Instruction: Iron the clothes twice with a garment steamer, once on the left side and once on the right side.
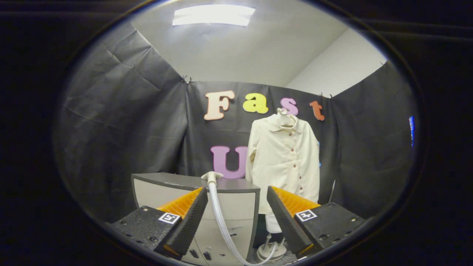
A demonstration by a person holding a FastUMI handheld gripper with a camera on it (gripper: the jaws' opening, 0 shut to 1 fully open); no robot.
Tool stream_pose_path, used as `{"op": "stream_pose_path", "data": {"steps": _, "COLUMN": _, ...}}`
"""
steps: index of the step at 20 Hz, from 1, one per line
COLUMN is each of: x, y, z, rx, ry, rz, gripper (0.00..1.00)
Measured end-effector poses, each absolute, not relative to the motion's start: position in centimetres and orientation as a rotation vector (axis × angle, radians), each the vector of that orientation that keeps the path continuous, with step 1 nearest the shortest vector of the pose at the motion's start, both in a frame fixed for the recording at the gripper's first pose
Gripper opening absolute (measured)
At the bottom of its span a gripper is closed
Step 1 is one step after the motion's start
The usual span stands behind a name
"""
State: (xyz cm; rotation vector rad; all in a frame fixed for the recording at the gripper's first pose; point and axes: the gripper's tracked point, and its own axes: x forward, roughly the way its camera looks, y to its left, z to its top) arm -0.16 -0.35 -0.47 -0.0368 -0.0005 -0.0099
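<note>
Shirt (283,159) of pale cream cloth hangs well beyond the fingers, slightly toward the right one, on a light hanger (286,119) against the dark cloth wall (122,122). It has a flat collar, long sleeves falling straight down, and a row of small dark buttons down the front; the fabric looks smooth, with soft folds near the hem.

Steamer head (211,176), a pale T-shaped nozzle, rests on the top of a grey cabinet (177,192) ahead of the fingers, nearer the left one. Its ribbed whitish hose (221,221) runs down from the head through the gap between the fingers and curves toward a round pale base (271,251) low down, close by the right finger and below the shirt.

The gripper (236,199) points level toward the cabinet and shirt, its two fingers spread wide apart with nothing pinched between them. Each finger is a wedge with a ridged inner pad and a grainy block behind it bearing a small square marker.

The cabinet has a curved dark top and flat light front panels.
</note>
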Motion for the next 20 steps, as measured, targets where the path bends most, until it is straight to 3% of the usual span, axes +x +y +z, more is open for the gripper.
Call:
{"op": "stream_pose_path", "data": {"steps": 13, "x": 4.2, "y": 0.3, "z": -0.9, "rx": 0.022, "ry": 0.082, "rz": -0.012, "gripper": 0.97}}
{"op": "stream_pose_path", "data": {"steps": 20, "x": 10.5, "y": 5.1, "z": -0.4, "rx": -0.062, "ry": 0.254, "rz": 0.225, "gripper": 0.96}}
